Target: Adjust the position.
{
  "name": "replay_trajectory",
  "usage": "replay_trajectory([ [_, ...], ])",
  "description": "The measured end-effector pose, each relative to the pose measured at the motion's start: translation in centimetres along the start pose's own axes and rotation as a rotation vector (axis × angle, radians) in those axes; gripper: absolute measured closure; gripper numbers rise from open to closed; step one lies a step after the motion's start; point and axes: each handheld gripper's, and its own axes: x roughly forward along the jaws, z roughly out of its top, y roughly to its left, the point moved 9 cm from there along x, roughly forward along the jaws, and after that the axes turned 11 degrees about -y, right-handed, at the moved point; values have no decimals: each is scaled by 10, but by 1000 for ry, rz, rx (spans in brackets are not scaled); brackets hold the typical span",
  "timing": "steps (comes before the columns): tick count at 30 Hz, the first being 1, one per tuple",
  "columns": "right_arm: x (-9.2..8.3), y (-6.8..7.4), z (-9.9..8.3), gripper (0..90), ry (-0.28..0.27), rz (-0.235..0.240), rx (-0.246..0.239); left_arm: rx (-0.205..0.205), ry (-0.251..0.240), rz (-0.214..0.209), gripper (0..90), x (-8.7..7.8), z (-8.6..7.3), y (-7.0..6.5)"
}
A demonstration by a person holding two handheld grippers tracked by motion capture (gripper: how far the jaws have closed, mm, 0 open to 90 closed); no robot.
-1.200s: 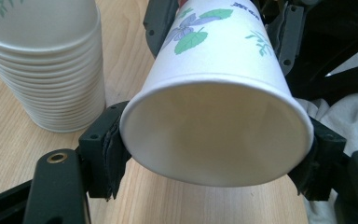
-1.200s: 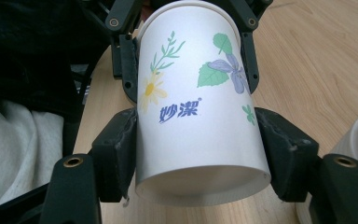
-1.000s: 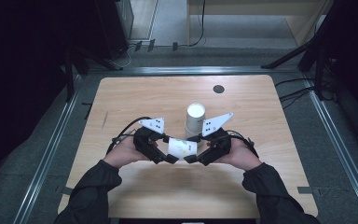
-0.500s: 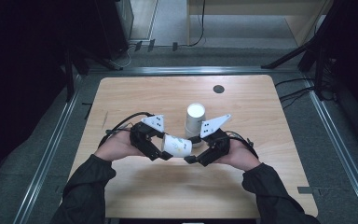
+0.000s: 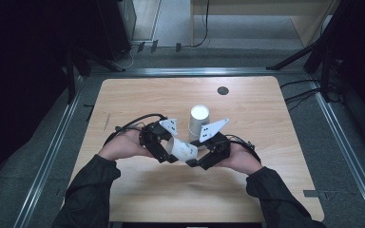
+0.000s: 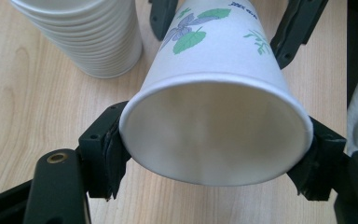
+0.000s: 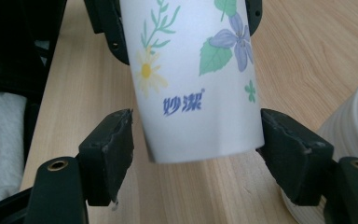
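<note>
A white paper cup with a flower print [image 5: 181, 150] lies on its side just above the wooden table [image 5: 138, 190], between both grippers. My left gripper [image 5: 170, 156] is shut on the cup's rim end. In the left gripper view its pads [image 6: 109, 149] press both sides of the open mouth [image 6: 214, 126]. My right gripper [image 5: 196, 161] reaches around the cup's base [image 7: 191, 93]. Its jaws have just been opening a little. The left pad [image 7: 114, 149] stands clear of the cup wall, and the other pad is at the wall.
A stack of white paper cups [image 5: 198, 121] stands upright just behind the grippers, and appears as the stack [image 6: 88, 37] in the left gripper view. A dark round hole [image 5: 223, 90] sits near the table's far edge. Cables trail from both grippers.
</note>
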Motion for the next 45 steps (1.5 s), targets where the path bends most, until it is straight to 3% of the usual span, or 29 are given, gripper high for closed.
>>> replay_trajectory([
  [10,10,2,-3,298,25,5,-18,17,56,-4,251,10,3,-4],
  [18,11,6,-5,341,41,12,-41,29,51,-18,250,14,3,-8],
  [22,10,5,-4,338,33,10,-50,39,17,-11,219,13,4,-7],
  [27,4,4,0,336,11,1,-43,23,-34,-22,131,8,4,-7],
  [34,-7,1,4,335,-24,-8,-19,-28,-119,-27,126,1,4,-4],
  [45,-14,1,8,335,-53,-10,-14,-77,-181,-32,127,-1,-1,-2],
])
